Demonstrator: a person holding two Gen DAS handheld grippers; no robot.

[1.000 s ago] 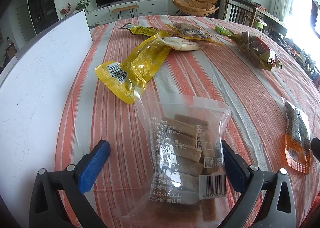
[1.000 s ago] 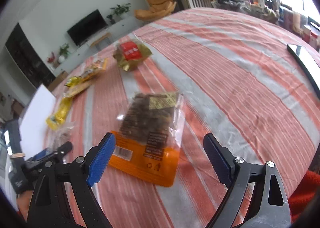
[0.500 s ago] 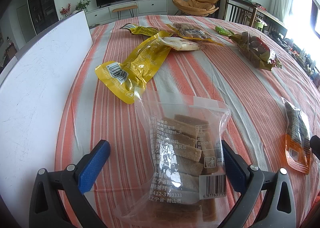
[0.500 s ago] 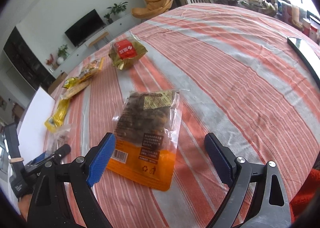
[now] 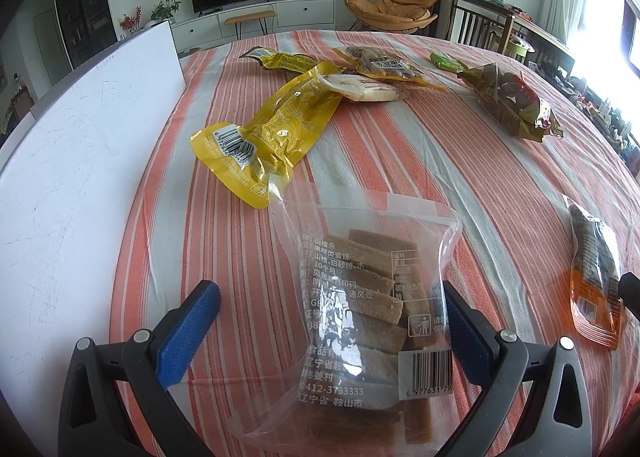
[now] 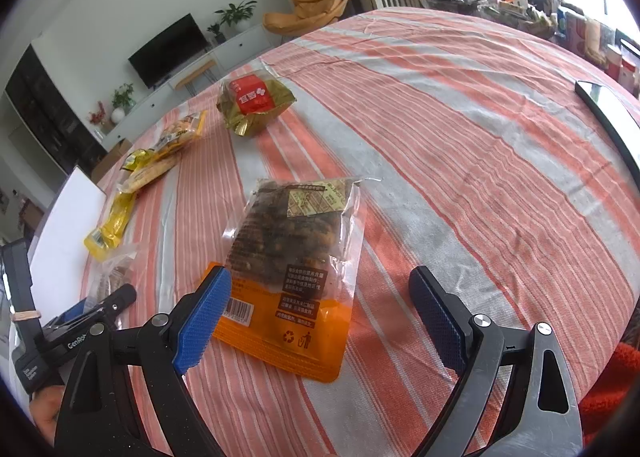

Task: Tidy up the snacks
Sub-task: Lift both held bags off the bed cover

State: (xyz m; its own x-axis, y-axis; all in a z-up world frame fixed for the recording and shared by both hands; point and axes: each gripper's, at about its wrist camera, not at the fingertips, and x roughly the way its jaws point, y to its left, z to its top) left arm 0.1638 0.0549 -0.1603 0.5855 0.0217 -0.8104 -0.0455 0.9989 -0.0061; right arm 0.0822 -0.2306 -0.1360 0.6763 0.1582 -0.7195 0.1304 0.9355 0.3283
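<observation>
Right tongs (image 6: 320, 309) drawn nearer over orange snack bag (image 6: 288, 277), gaping, left tongs (image 5: 332, 329) unmoved, gaping around clear bag (image 5: 360, 297)

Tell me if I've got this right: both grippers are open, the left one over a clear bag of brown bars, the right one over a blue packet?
Not quite. The right wrist view shows the right gripper over an orange-bottomed packet, not blue; the rest holds.

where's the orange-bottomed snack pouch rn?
Orange-bottomed pouch lies flat on the striped tablecloth, between the open right gripper fingers in the right wrist view; left wrist view shows it at far right.
</observation>
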